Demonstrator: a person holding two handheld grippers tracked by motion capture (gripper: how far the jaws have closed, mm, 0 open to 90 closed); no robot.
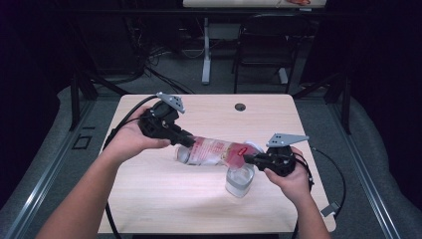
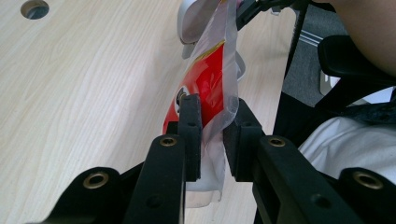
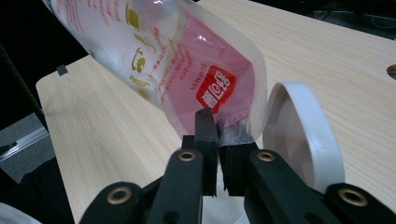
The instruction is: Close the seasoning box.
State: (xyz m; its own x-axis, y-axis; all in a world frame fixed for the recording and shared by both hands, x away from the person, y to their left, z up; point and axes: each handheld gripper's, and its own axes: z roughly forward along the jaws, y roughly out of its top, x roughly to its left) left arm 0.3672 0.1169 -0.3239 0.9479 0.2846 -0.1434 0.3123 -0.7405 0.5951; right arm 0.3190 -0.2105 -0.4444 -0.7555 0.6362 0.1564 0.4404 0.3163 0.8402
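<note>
Above the surface (image 1: 149, 199), each hand-held gripper — left (image 2: 212, 126), right (image 3: 219, 140) — clamps one end of the plastic pouch (image 1: 216, 151); tilt slowly, keeping its mouth over the glass jar (image 1: 240, 180).

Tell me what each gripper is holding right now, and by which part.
Both hold one clear plastic bag: the left gripper pinches one end edge, the right gripper the opposite end.

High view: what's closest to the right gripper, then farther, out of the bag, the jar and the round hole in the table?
1. Bag: pinched in the right gripper.
2. Jar: just below, left of the hand.
3. Hole: far back, near the table's far edge.
</note>
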